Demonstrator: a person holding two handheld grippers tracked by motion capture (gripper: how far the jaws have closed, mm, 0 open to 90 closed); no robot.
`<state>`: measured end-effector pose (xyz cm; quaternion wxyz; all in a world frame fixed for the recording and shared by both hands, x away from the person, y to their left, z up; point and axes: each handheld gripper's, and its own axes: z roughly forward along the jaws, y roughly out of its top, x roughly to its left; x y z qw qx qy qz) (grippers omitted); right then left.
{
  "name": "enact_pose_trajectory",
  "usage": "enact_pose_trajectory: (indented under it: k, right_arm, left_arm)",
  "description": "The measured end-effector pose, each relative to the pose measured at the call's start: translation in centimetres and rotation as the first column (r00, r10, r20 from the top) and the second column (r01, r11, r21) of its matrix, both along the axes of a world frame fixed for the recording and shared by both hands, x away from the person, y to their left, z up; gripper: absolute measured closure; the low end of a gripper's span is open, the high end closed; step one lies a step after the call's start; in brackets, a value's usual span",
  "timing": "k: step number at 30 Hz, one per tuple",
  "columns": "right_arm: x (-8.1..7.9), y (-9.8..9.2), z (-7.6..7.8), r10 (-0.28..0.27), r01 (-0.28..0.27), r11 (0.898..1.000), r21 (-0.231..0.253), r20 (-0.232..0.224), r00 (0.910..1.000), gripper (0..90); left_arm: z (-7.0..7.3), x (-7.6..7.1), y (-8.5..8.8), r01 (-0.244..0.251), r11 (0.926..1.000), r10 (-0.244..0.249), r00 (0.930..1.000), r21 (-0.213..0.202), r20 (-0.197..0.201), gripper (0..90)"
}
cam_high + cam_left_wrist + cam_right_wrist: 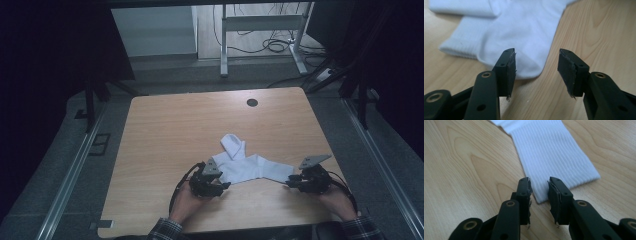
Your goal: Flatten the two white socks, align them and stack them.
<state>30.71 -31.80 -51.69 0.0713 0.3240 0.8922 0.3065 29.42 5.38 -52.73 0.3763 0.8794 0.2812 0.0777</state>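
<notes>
Dim and bluish from above, with black corners and near-black surroundings beyond the table [165, 130] edges. Soft, even light close up on the wood, weak shadows under the white socks [524, 30]. Slightly blurred toward the far edge; no glare.

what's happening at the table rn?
A person works two hand-held grippers at white socks lying overlapped on the wooden table. The left gripper sits open at one sock's rounded end; the right gripper sits at a ribbed cuff, its jaws a narrow gap apart. Neither pinches any fabric; the socks lie flat.
</notes>
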Motion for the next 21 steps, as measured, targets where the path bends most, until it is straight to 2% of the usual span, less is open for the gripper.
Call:
enact_pose_trajectory:
  k: [2, 3, 6, 7, 9, 11, 15, 17, 18, 19, 20, 21]
  right_arm:
    - [-0.3, 0.1, -0.3, 0.013, -0.012, 1.000, -0.011, 0.027, 0.9996, 68.4]
    - [-0.4, 0.1, -0.3, 0.008, -0.008, 1.000, -0.015, 0.041, 0.9991, 69.3]
    - [-0.5, 0.2, -0.3, -0.005, 0.006, 1.000, -0.016, 0.047, 0.9989, 72.0]
    - [-0.5, 0.4, -0.3, -0.001, 0.002, 1.000, -0.028, 0.050, 0.9987, 71.5]
    - [-0.6, 0.4, -0.2, -0.002, 0.004, 0.999, -0.033, 0.051, 0.9987, 70.1]
    - [-0.6, 0.4, 0.1, -0.006, 0.007, 1.000, -0.012, 0.063, 0.9980, 68.1]
    - [-0.2, 0.7, 0.4, -0.004, 0.003, 1.000, 0.014, 0.083, 0.9965, 65.3]
    - [0.2, 1.0, 0.0, 0.010, -0.010, 1.000, 0.007, 0.061, 0.9981, 64.8]
    - [0.2, 1.1, -0.2, 0.014, -0.014, 1.000, 0.002, 0.066, 0.9977, 65.8]
    - [0.2, 1.2, -0.3, 0.013, -0.013, 1.000, 0.004, 0.072, 0.9973, 68.2]
    - [0.1, 1.2, -0.3, 0.015, -0.014, 1.000, -0.019, 0.086, 0.9962, 73.0]
    - [0.1, 1.2, -0.3, 0.015, -0.014, 1.000, -0.019, 0.086, 0.9962, 73.0]
  left_arm:
    - [-0.6, 0.0, -0.2, 0.004, 0.9993, -0.004, 1.0000, 0.036, 0.002, 49.0]
    - [-0.9, -0.1, -0.1, 0.007, 0.9988, -0.009, 0.9997, 0.049, 0.024, 49.1]
    - [-0.8, -0.2, -0.1, -0.015, 0.9989, 0.013, 0.9992, 0.044, 0.038, 51.6]
    - [-0.7, -0.3, 0.0, -0.018, 0.9989, 0.016, 0.9981, 0.044, 0.060, 51.9]
    - [-0.4, -0.4, 0.1, -0.018, 0.9995, 0.017, 0.9974, 0.024, 0.070, 51.9]
    - [-0.3, -0.4, 0.3, -0.018, 0.9995, 0.016, 0.9960, 0.027, 0.087, 51.5]
    - [-0.6, 0.0, 0.2, -0.019, 0.9991, 0.016, 0.9969, 0.037, 0.077, 50.6]
    - [-1.1, 0.0, 0.2, -0.014, 0.9989, 0.011, 0.9974, 0.045, 0.071, 51.0]
    - [-1.2, 0.0, 0.2, -0.017, 0.9994, 0.015, 0.9976, 0.031, 0.067, 52.7]
    - [-1.2, 0.0, 0.3, -0.021, 0.9994, 0.018, 0.9975, 0.030, 0.068, 58.8]
    - [-1.2, -0.1, 0.4, -0.019, 0.9994, 0.017, 0.9978, 0.028, 0.064, 62.1]
    - [-1.2, -0.1, 0.4, -0.019, 0.9994, 0.017, 0.9978, 0.028, 0.064, 67.2]
